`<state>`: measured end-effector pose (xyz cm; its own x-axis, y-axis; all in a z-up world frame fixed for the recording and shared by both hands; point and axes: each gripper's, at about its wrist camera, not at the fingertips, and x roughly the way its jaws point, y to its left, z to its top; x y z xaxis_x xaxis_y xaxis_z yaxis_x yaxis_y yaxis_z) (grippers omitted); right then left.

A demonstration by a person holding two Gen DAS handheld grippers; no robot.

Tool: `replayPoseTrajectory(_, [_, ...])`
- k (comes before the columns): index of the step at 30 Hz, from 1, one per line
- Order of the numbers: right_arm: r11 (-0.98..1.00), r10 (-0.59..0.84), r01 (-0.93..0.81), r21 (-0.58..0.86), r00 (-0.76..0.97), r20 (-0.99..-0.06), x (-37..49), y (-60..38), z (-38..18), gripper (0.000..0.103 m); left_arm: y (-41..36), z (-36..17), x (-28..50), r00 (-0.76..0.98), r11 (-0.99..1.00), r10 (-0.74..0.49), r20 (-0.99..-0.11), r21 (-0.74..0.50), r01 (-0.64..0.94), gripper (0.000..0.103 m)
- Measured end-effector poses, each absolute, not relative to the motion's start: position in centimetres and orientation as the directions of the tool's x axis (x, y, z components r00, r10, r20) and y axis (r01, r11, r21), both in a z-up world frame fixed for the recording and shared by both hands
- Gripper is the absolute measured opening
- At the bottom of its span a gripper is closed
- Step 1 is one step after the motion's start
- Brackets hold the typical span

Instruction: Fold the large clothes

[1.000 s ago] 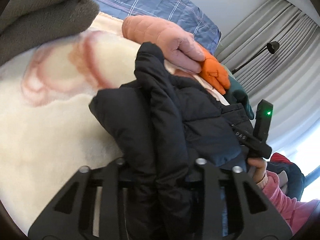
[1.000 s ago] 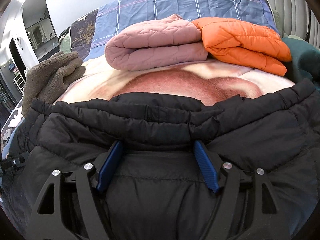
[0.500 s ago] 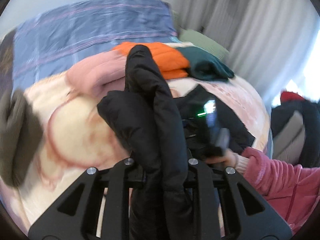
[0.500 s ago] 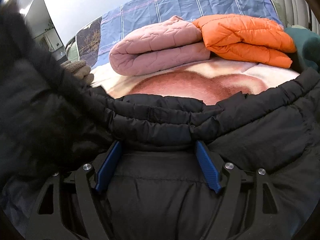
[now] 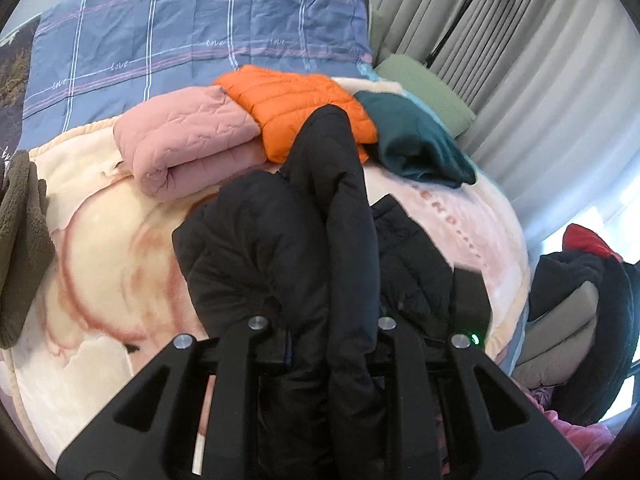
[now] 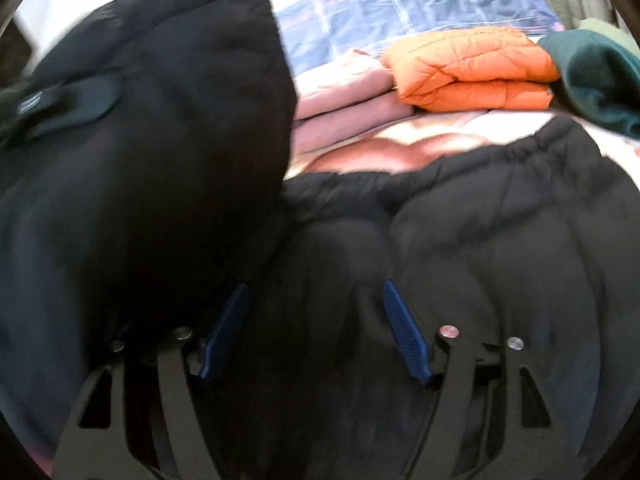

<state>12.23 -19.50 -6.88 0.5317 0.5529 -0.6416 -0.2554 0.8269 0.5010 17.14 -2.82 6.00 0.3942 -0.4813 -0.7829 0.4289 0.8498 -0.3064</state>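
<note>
In the left wrist view, the left gripper (image 5: 320, 328) fills the bottom of the frame, and a thick bunched fold of the black quilted puffer jacket (image 5: 280, 240) rises straight up from between its two black fingers toward the centre. The fingers stand close on either side of that fold, clamped on it. The rest of the jacket spreads to the centre right of the frame over the cream and pink plush blanket (image 5: 100, 260).

Beyond the jacket, in the upper middle, lie three folded garments in a row: a dusty pink quilted jacket (image 5: 188, 140) at centre left, an orange puffer jacket (image 5: 292, 100) touching it, and a dark teal fleece garment (image 5: 416, 140) just to the right. A blue plaid quilt (image 5: 200, 32) crosses the top, and an olive brown fleece (image 5: 20, 240) hangs at the left edge.

In the right wrist view, the right gripper (image 6: 316, 332) sits at the bottom centre, its blue-padded fingers (image 6: 404, 336) set wide apart with the black jacket's (image 6: 480, 240) padded body lying across and between them. Whether they pinch any fabric cannot be told. A raised flap of the same jacket covers the left half of this frame, blurred.
</note>
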Motion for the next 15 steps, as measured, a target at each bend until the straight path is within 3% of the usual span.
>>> replayPoseTrajectory(3, [0.842, 0.536, -0.283, 0.459, 0.519, -0.665, 12.9, -17.6, -9.6, 0.058, -3.4, 6.0, 16.9, 0.376, 0.828, -0.525, -0.763, -0.356, 0.434, 0.019])
replayPoseTrajectory(8, [0.863, 0.505, -0.292, 0.412, 0.509, -0.697, 13.2, -16.7, -9.6, 0.057, -6.6, 3.6, 18.0, 0.323, 0.851, -0.483, -0.814, -0.348, 0.394, 0.019])
replayPoseTrajectory(12, [0.818, 0.567, -0.270, 0.508, 0.529, -0.632, 9.3, -20.4, -7.4, 0.056, -7.6, 4.4, 18.6, 0.336, 0.856, -0.490, -0.804, -0.370, 0.362, 0.019])
replayPoseTrajectory(15, [0.748, 0.651, -0.339, 0.571, 0.542, -0.531, 4.9, -23.4, -5.9, 0.056, -9.1, 4.7, 18.7, 0.322, 0.857, -0.481, -0.815, -0.360, 0.370, 0.020])
